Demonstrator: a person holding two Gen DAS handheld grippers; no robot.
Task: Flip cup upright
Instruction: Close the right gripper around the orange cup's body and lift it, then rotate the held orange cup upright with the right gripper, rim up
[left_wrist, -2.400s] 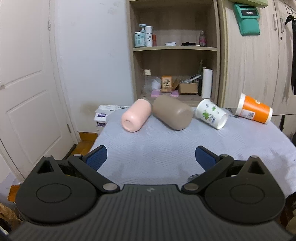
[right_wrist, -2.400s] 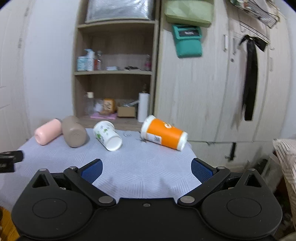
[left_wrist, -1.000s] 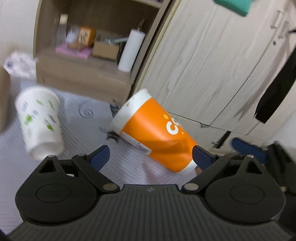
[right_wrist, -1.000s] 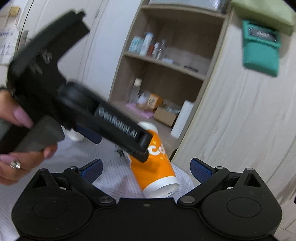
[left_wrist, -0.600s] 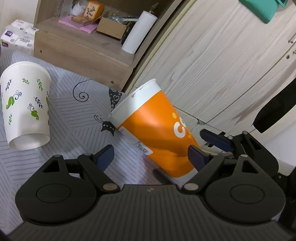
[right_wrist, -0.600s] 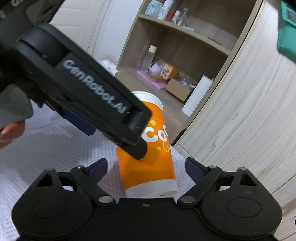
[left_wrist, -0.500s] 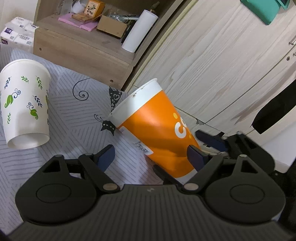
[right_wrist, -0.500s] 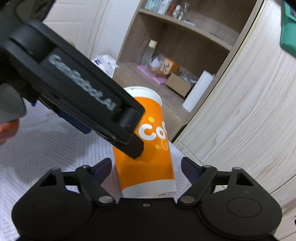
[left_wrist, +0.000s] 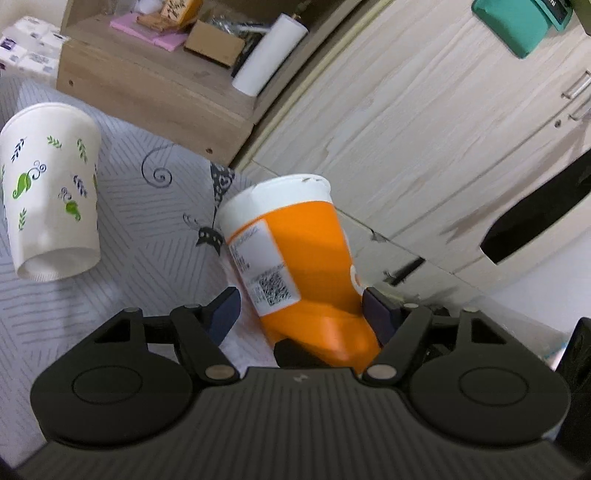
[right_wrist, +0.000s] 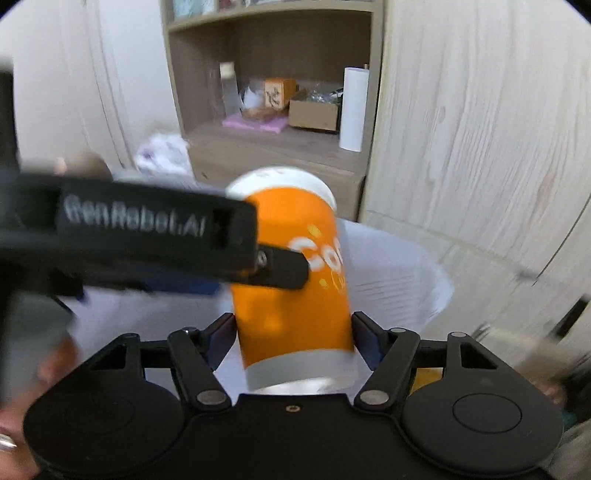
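Two tools meet at one orange cup (left_wrist: 295, 258), which leans over the far right corner of the table (left_wrist: 140, 206), its white-rimmed end pointing away and up. In the right wrist view, the right tool (right_wrist: 294, 338) has its blue pads pressed on both sides of the cup near the grey band, so it holds the cup. The left tool (left_wrist: 301, 314) has its jaws narrowed around the same cup: its right pad touches the orange wall, but its left pad stands just beside the cup with a small gap. A white cup with green leaves (left_wrist: 51, 192) lies on its side on the grey cloth, well apart to the left.
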